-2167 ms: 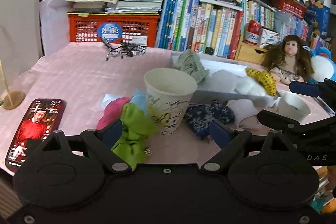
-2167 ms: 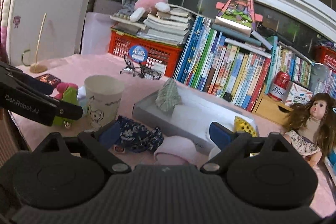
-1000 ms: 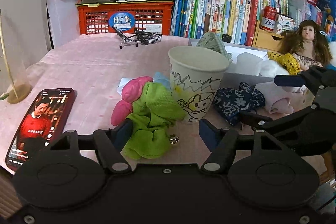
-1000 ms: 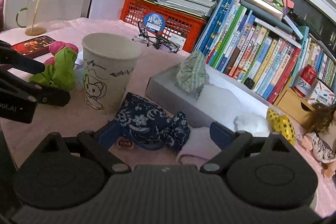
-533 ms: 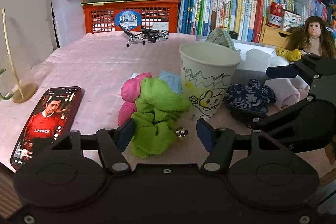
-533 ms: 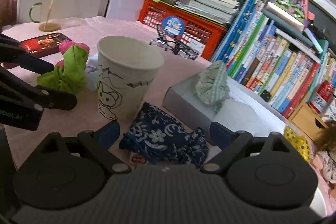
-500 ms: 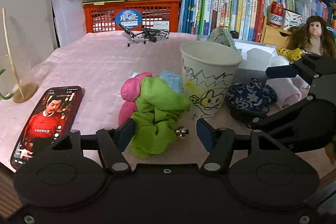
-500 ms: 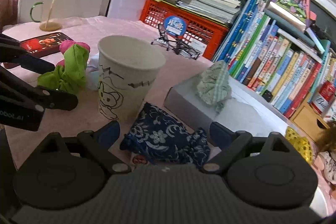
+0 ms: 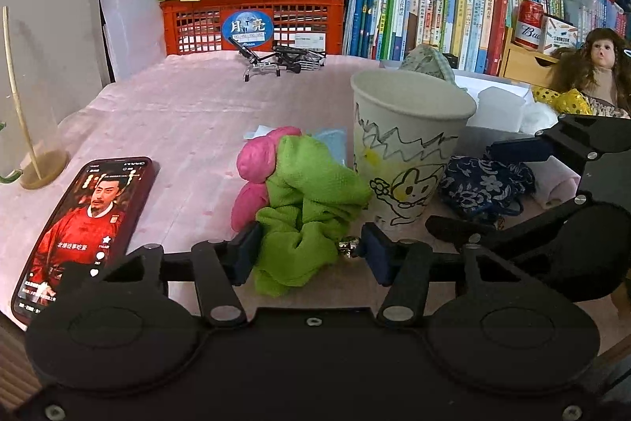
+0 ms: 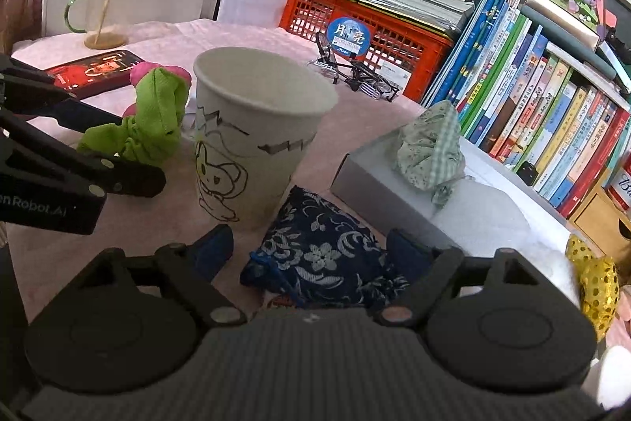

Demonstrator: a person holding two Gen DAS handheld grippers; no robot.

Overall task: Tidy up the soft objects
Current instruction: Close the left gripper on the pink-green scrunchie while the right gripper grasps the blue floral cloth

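Two grippers angle down over the surface's near edge. Left gripper (image 9: 309,253): jaws closing around the green cloth (image 9: 311,200), pads nearly touching. Right gripper (image 10: 309,249): jaws wide, closing around the blue floral pouch (image 10: 323,255), not yet gripping.

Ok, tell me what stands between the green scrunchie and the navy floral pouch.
The paper cup stands between the green scrunchie and the navy floral pouch; both wrist views show it.

The red crate's (image 9: 252,22) round sticker (image 9: 247,27) reads "月亮"; the red can (image 9: 528,24) shows "Bud".

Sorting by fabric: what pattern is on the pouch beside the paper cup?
Navy pouch with white flowers, clearest in the right wrist view.
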